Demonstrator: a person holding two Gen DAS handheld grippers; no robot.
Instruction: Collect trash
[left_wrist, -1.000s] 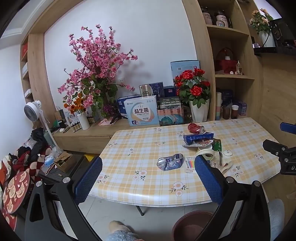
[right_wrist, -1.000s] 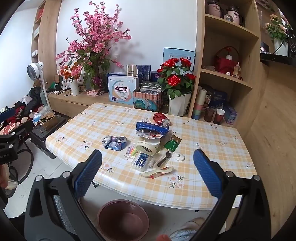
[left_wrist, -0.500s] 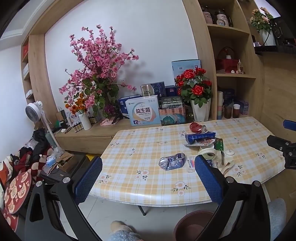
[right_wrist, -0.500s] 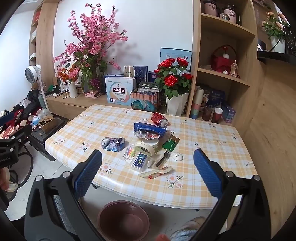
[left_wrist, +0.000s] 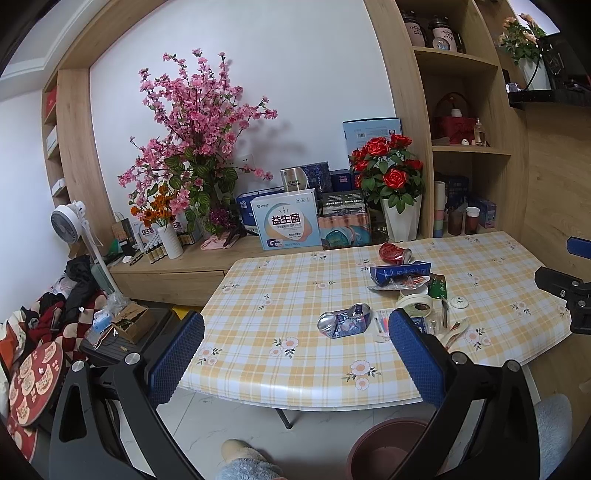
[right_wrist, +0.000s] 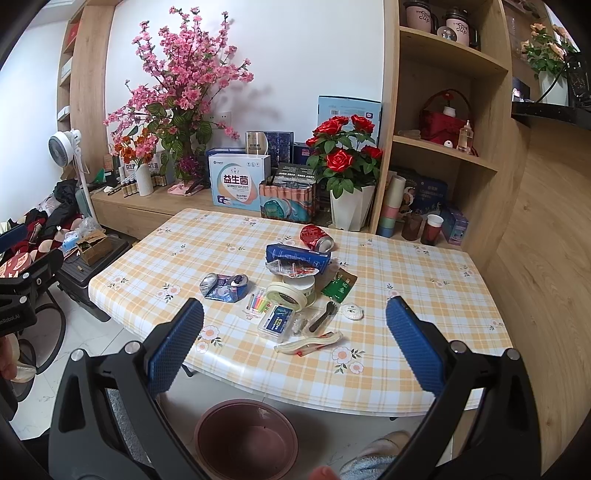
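Left wrist: left gripper (left_wrist: 295, 354) jaws apart, empty, closer to table (left_wrist: 258, 354) than a second ago; blue can (left_wrist: 344, 324) ahead.
Right wrist: right gripper (right_wrist: 294, 350) jaws apart, advanced; trash untouched, bin (right_wrist: 245, 435) below. Approach only.

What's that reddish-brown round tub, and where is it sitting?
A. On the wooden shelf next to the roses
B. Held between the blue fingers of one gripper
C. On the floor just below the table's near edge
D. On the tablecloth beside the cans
C: in the right wrist view the reddish-brown tub stands on the floor tiles under the table's near edge, with both grippers open and holding nothing.
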